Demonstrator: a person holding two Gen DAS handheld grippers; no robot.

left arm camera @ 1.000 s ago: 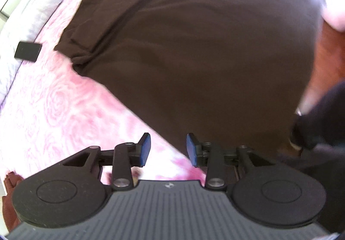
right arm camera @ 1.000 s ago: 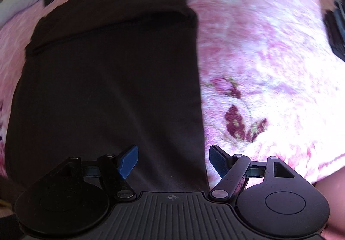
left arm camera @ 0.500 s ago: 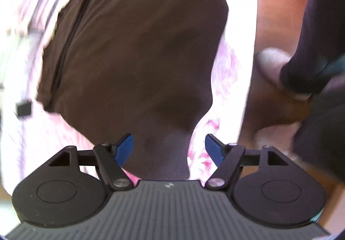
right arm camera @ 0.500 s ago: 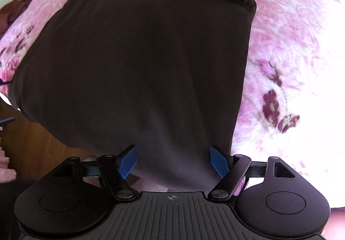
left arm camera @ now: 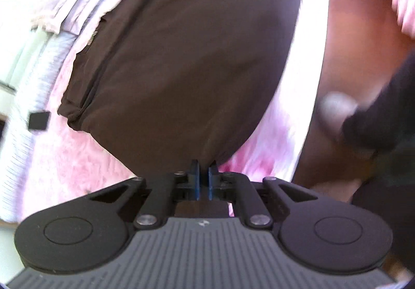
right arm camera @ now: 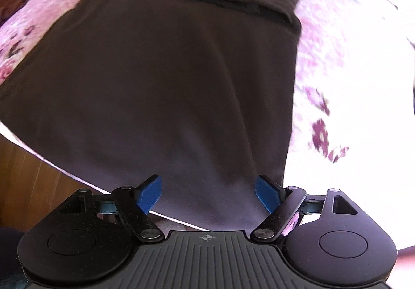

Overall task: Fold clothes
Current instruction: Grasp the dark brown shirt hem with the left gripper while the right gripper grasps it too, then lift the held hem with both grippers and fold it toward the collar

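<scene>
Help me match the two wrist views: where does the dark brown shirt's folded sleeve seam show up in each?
Left wrist: folded sleeve seam runs down the dark brown shirt, left of centre.
Right wrist: the seam crosses the shirt's top.
Shared landmark: the pink floral bedspread under it.

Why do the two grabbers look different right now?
The left gripper is pinched shut on the near corner of the brown shirt, while the right gripper is wide open and grips nothing. The left one's blue pads almost touch; the right one's stand far apart over the hem. Both point at that shirt.
</scene>
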